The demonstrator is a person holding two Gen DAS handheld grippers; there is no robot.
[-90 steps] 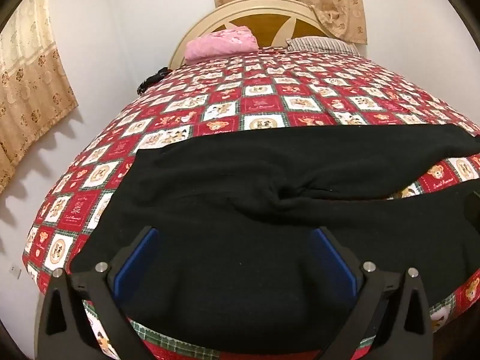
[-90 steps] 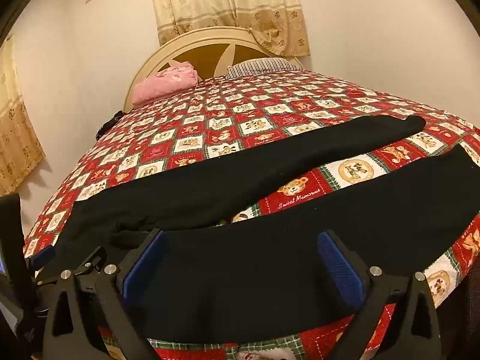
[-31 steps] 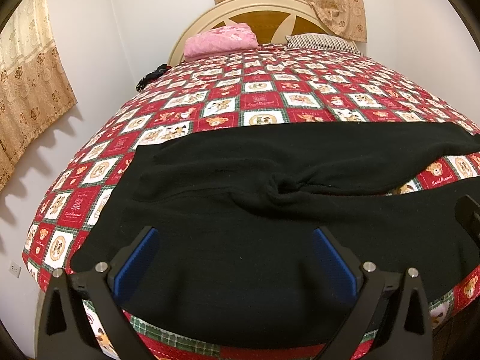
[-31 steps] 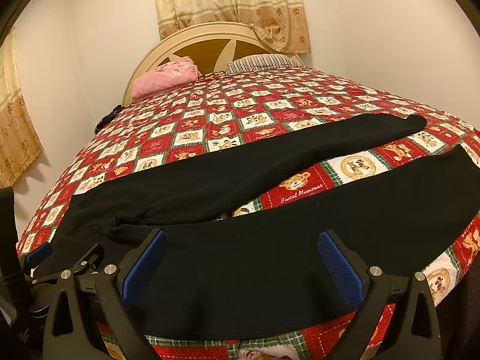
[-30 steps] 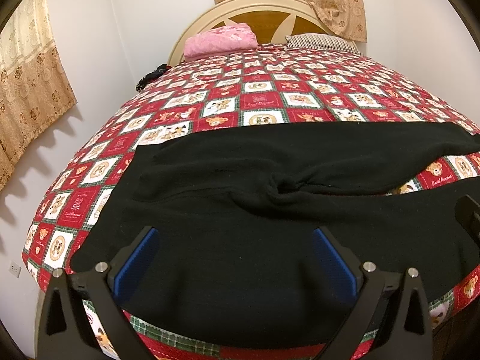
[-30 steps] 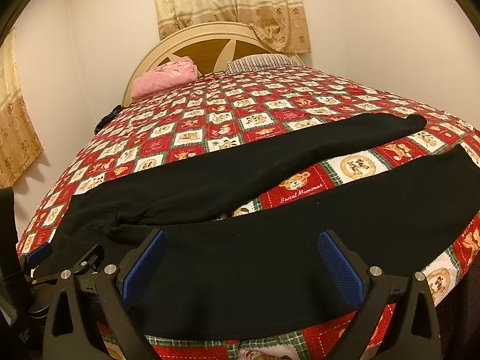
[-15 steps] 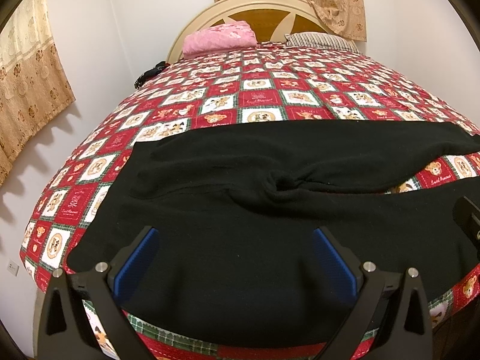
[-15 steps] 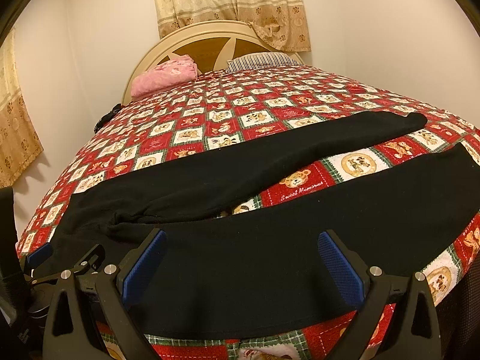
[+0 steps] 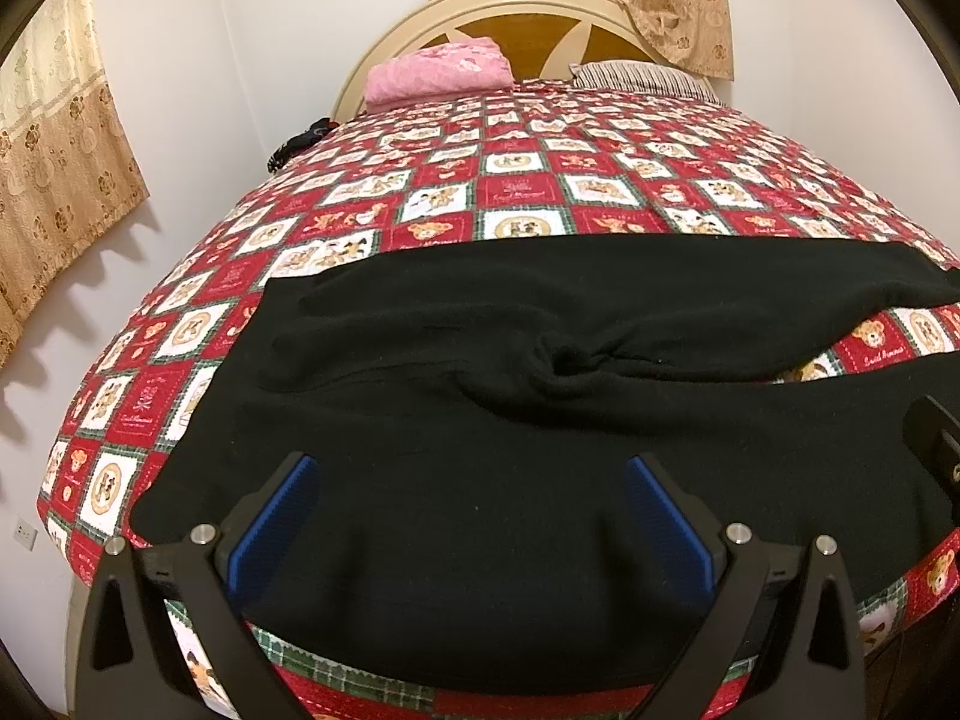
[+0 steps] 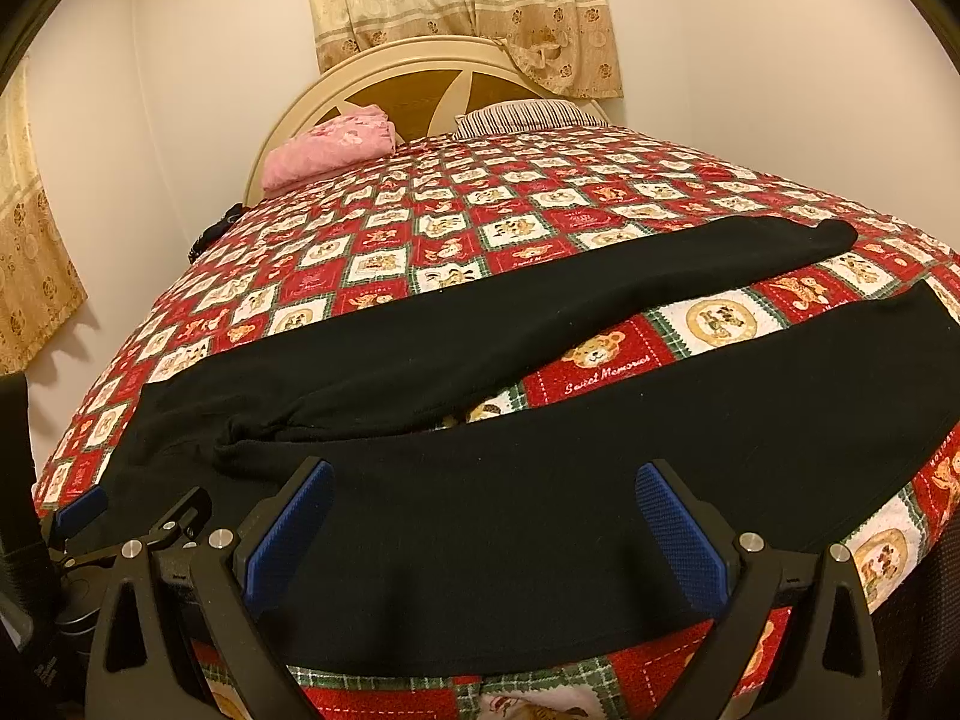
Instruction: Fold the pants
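Black pants (image 9: 480, 420) lie spread flat across the near end of a bed, waist to the left, two legs running right with a gap between them. In the right wrist view the pants (image 10: 540, 480) show the far leg ending at a cuff (image 10: 828, 234). My left gripper (image 9: 471, 516) hovers open over the waist and seat area, blue pads wide apart, nothing held. My right gripper (image 10: 485, 519) hovers open over the near leg's thigh. The left gripper (image 10: 78, 516) also shows at the lower left of the right wrist view.
The bed carries a red and white bear-print quilt (image 9: 522, 180). A pink folded blanket (image 9: 438, 69) and a striped pillow (image 9: 642, 75) rest by the headboard (image 10: 432, 90). A dark object (image 9: 300, 141) sits at the bed's left edge. Curtains (image 10: 468, 0) hang behind.
Both grippers have drifted slightly nearer and lower toward the pants; the pants lie as before and both stay open.
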